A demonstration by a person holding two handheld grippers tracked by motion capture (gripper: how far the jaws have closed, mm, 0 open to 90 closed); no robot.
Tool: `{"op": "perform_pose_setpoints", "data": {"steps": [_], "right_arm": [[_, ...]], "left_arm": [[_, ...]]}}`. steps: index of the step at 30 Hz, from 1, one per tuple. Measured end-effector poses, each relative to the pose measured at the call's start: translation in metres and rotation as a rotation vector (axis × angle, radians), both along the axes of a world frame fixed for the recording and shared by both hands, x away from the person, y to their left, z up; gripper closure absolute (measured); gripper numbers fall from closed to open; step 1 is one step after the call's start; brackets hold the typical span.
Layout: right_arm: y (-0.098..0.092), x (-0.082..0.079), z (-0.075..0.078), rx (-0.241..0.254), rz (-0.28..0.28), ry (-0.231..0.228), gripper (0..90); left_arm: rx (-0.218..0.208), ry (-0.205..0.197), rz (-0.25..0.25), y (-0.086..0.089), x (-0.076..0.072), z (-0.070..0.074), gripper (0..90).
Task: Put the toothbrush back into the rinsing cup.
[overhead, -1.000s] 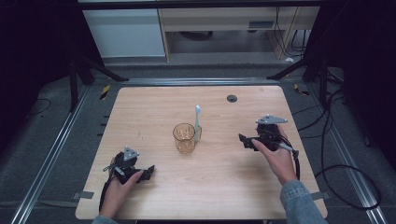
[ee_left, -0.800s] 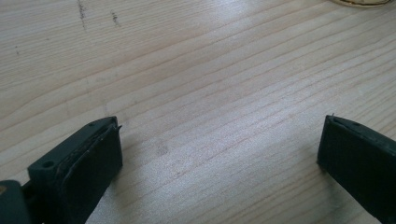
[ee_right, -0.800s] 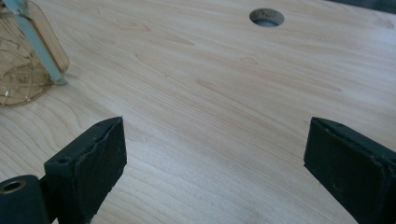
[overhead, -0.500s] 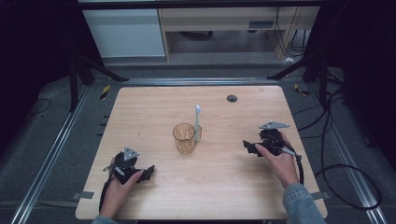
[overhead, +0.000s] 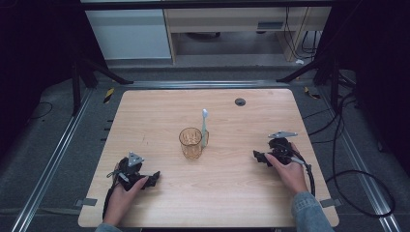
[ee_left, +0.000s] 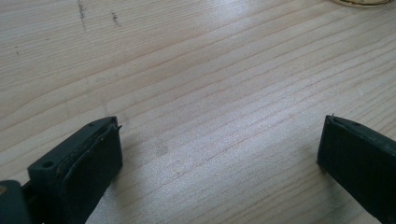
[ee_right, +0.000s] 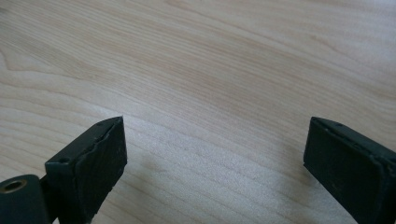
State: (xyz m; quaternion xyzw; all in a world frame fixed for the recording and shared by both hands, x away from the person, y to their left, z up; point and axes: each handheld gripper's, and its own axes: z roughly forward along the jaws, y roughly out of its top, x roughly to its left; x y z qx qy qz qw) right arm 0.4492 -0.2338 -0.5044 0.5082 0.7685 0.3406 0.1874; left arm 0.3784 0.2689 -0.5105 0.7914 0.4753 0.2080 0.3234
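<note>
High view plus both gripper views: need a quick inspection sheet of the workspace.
Surface: wooden table, a few faint dark marks near its left side.
Job's things: amber cup upright at centre; toothbrush beside it, whether it touches the cup cannot be told.
Clutter: small dark round thing near the far edge.
Grippers: left gripper and right gripper low at the table, both open, holding nothing.
Cables: black cable trails from the right gripper; more on the floor at right.
Surroundings: metal rails, white cabinet behind.

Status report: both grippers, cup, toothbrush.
Left gripper and right gripper open, empty, low over table. Amber cup upright at centre, toothbrush beside it. Nothing between.
</note>
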Motion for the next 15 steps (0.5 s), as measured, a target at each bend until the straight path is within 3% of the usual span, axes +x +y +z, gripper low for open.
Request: {"op": "perform_pose_setpoints", "data": {"steps": [5,9,15], "right_arm": [[0.0017,-0.0005,-0.0055,-0.003,-0.025,-0.012,5.7],[0.006,-0.003,-0.0091,-0.043,-0.029,-0.047,4.2],[0.0077,-0.0041,-0.0093,-0.05,-0.04,-0.047,3.8]], "left_arm": [[0.0,0.0,0.001,-0.0001,0.0,0.0,0.0],[0.0,0.0,0.0,0.0,0.0,0.0,0.0],[0.0,0.0,0.0,0.0,0.0,0.0,0.0]]}}
